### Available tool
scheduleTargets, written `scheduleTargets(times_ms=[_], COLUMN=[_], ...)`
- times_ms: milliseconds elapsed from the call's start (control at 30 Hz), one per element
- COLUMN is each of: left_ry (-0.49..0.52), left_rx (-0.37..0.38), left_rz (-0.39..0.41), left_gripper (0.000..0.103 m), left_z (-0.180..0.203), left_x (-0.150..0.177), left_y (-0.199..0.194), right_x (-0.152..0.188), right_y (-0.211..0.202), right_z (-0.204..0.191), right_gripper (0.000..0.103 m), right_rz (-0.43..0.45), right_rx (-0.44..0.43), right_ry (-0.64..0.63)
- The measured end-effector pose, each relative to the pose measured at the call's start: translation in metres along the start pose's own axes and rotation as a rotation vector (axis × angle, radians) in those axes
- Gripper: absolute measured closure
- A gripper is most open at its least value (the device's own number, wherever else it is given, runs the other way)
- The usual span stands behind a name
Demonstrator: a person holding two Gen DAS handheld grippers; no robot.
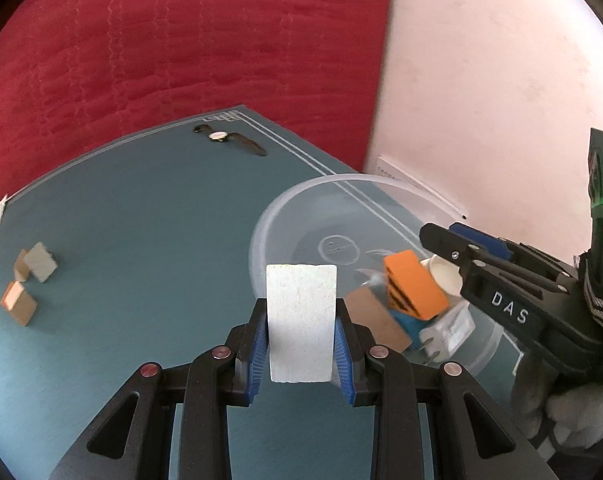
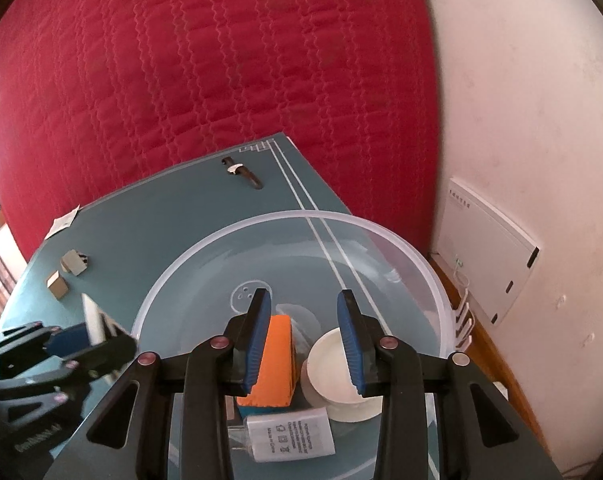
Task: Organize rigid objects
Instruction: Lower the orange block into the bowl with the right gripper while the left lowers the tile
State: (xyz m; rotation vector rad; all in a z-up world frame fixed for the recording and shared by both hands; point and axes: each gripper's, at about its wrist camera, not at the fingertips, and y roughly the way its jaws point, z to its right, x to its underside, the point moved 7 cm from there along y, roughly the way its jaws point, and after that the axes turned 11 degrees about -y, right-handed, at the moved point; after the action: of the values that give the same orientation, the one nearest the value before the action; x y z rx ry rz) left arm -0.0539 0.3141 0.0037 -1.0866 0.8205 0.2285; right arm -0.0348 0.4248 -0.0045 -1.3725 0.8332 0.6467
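White block (image 1: 301,320) stands upright, pinched between the pads of the left claw (image 1: 301,344), beside the clear bowl (image 1: 385,181); the right claw (image 2: 304,340) hangs spread over the bowl's contents.

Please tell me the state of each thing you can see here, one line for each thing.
white block: clamped upright in the left gripper.
right gripper: open, empty, above the clear bowl.
orange block: lying in the bowl.
white charger: lying in the bowl.
wristwatch: flat on the table.
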Motion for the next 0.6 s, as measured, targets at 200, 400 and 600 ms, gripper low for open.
scheduleTargets(times_ms=[200, 400, 600], left_ry=[0.010, -0.028, -0.065], left_rx=[0.029, -0.020, -0.071], left_rz=[0.007, 0.024, 0.014], left_gripper=[0.058, 0.034, 0.034], left_z=[0.006, -0.014, -0.036], left_x=[-0.002, -0.006, -0.002], left_y=[0.005, 0.006, 0.005], right_x=[0.001, 0.001, 0.003], right_y=[0.000, -0.001, -0.002], right_z=[-0.002, -0.003, -0.011], right_gripper=[0.067, 0.067, 0.067], right_rz=[-0.005, -0.009, -0.013], right_rx=[-0.009, -0.010, -0.009], right_ry=[0.001, -0.005, -0.033])
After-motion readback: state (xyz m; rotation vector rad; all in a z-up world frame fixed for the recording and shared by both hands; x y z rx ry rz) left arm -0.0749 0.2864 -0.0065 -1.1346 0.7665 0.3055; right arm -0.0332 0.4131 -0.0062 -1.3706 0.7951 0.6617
